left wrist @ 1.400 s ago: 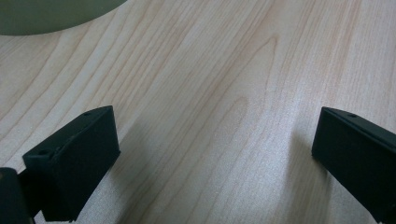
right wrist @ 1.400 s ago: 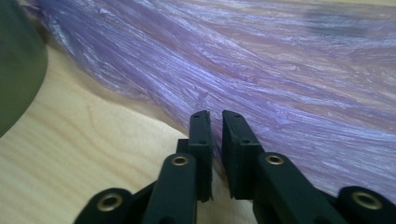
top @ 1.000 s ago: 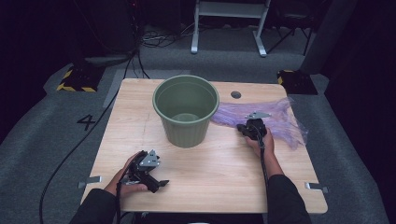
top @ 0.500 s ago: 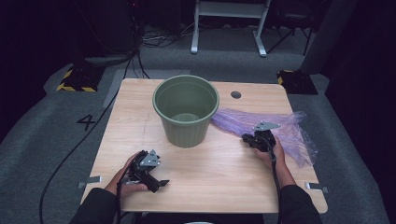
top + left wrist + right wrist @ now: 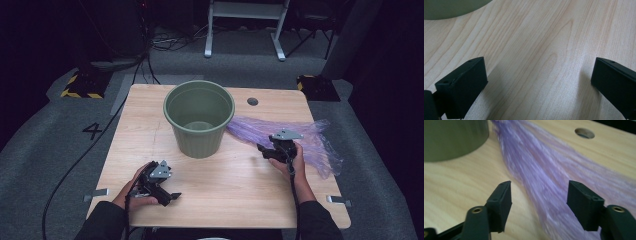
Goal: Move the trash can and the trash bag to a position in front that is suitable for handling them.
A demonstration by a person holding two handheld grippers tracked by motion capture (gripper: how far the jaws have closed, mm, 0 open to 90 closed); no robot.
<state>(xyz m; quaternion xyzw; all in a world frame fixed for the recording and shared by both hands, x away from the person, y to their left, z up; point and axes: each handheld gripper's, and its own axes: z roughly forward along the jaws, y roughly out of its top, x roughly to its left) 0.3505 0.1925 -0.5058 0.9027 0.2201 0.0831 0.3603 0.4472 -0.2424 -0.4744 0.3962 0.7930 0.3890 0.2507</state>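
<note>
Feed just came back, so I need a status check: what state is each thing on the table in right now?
Green bucket: upright, empty.
Purple plastic bag: flat, stretched out beside the bucket, ungripped.
Left claw: open, low over bare wood.
Right claw: open, over the bag's near edge, nothing held.

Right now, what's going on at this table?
A person holds a hand-held gripper in each hand at a wooden table. The right hand-held gripper is open, its jaws on either side of a purple plastic bag that lies flat beside a green bucket, not gripping it. The left hand-held gripper is open over bare wood near the front edge. The bucket looks empty.
</note>
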